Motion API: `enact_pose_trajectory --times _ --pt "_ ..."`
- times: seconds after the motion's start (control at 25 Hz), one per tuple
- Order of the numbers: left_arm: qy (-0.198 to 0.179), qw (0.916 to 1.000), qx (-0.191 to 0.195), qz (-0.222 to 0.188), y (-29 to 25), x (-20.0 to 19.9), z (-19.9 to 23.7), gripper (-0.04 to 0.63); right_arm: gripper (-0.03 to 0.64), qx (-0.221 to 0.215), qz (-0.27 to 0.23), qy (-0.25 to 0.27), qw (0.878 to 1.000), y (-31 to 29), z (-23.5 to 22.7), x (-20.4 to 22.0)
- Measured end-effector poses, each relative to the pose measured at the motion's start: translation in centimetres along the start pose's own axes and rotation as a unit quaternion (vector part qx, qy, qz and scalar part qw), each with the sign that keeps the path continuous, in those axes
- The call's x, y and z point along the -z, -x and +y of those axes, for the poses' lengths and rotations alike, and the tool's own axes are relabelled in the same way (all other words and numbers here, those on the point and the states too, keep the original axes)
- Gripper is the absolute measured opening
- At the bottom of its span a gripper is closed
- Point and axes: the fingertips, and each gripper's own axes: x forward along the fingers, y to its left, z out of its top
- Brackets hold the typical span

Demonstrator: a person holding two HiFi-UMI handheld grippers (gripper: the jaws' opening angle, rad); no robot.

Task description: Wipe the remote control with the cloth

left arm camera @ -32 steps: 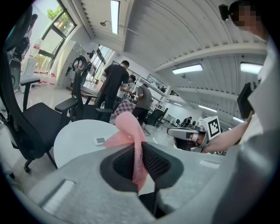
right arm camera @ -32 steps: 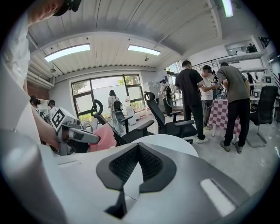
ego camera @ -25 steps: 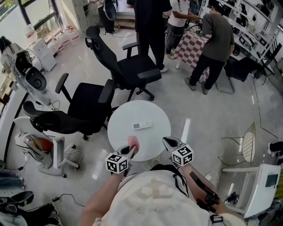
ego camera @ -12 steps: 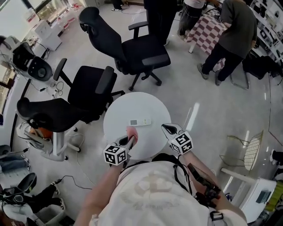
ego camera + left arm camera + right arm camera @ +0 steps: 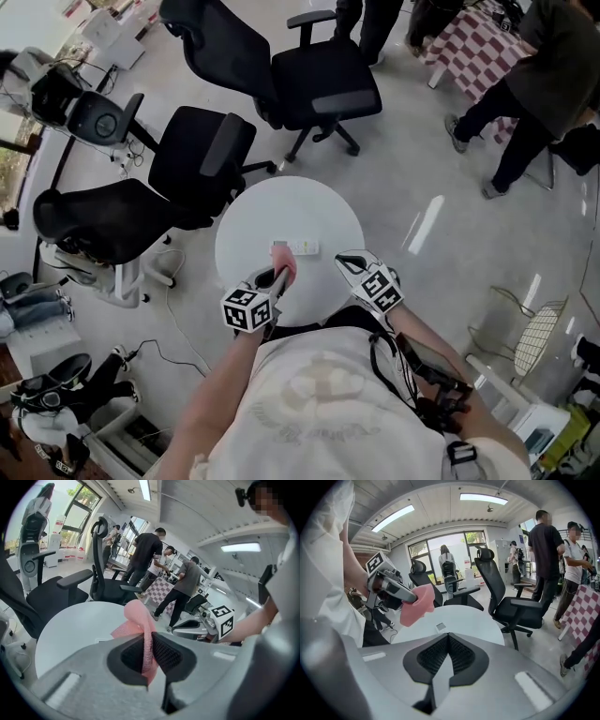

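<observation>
**Two grippers over the table: cloth clamped, remote lying free**

The left gripper [image 5: 278,278] has its jaws pinched tight on a fold of the pink cloth [image 5: 138,620], and the loose end flops past the tips. The right gripper [image 5: 449,641] has its jaws pressed together with nothing in them. The remote control [image 5: 296,247] lies flat near the middle of the round white table [image 5: 281,211], just beyond the cloth and apart from both grippers.

Handling, my guess: the remote is light, rigid, smooth plastic, likely to skid on that slick top when rubbed. The right gripper should pinch it across the long edges at one end, leaving the face bare. The cloth is soft and limp, so light pressure is enough.

Containers: none on the table.
</observation>
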Motion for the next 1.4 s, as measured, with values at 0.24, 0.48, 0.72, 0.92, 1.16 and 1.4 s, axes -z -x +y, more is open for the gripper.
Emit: enact_pose_trajectory --times 0.24,0.48,0.72,0.92,1.16,1.4 --pt "0.016 0.9994 -0.019 0.025 -1.3 0.9 1.0 0.028 0.006 -0.025 0.023 0.012 0.999 -2.5 -1.3 0.2" --pt "0.015 0.9983 -0.017 0.054 -2.4 1.8 2.9 0.028 0.006 -0.035 0.052 0.045 0.997 -5.9 -1.9 0.7" --pt "0.021 0.9964 -0.001 0.082 -3.6 2.8 4.5 0.028 0.021 -0.046 0.09 0.085 0.991 -8.0 -0.7 1.5" --pt "0.03 0.995 0.014 0.094 -5.5 3.0 5.5 0.028 0.066 -0.049 0.112 0.108 0.987 -9.8 -0.7 2.2" --pt "0.032 0.9935 0.026 0.106 -7.7 2.6 5.7 0.028 0.191 -0.058 0.144 0.128 0.98 -11.7 -1.5 3.9" --pt "0.033 0.9919 0.029 0.119 -9.6 1.8 6.1 0.028 0.276 -0.08 0.166 0.162 0.969 -13.3 -1.8 4.5"
